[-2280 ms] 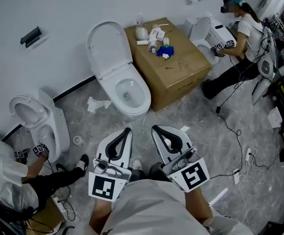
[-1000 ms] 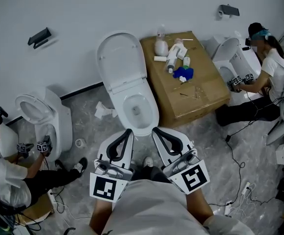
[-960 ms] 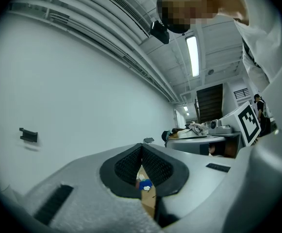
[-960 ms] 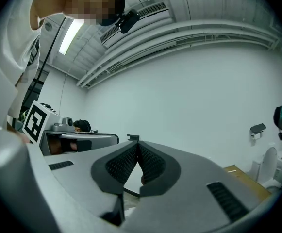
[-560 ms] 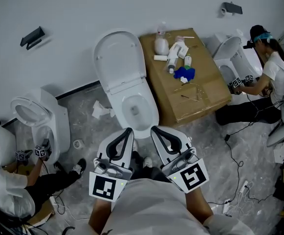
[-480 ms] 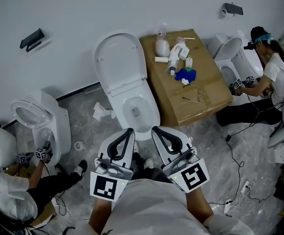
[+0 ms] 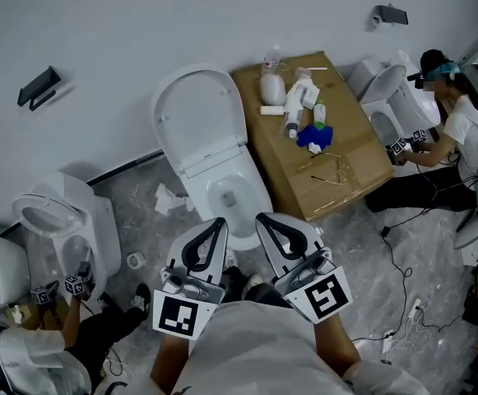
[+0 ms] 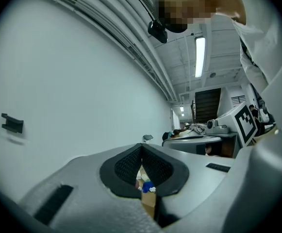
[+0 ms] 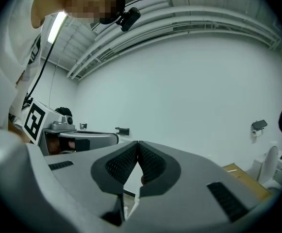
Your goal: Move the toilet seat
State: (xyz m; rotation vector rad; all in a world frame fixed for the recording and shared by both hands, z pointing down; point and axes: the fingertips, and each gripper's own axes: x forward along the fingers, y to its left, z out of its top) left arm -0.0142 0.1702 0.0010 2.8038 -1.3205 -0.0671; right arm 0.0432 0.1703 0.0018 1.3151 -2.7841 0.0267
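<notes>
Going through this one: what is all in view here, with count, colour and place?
Toilets: three, white; middle toilet with lid raised, left toilet, right toilet.
Cardboard box: one, brown, right of middle toilet.
Bottles: several, white, on the box.
Blue thing: one, on the box.
Wall holders: two, dark, on the wall.
Crumpled paper: white, floor beside middle toilet.
Cables: dark, floor at right.
Other people: two, white shirts, at the side toilets.
Left claw, right claw: grey, both shut, empty, low centre.

No text legible, labels on bottles [image 7: 302, 95] perhaps too small
</notes>
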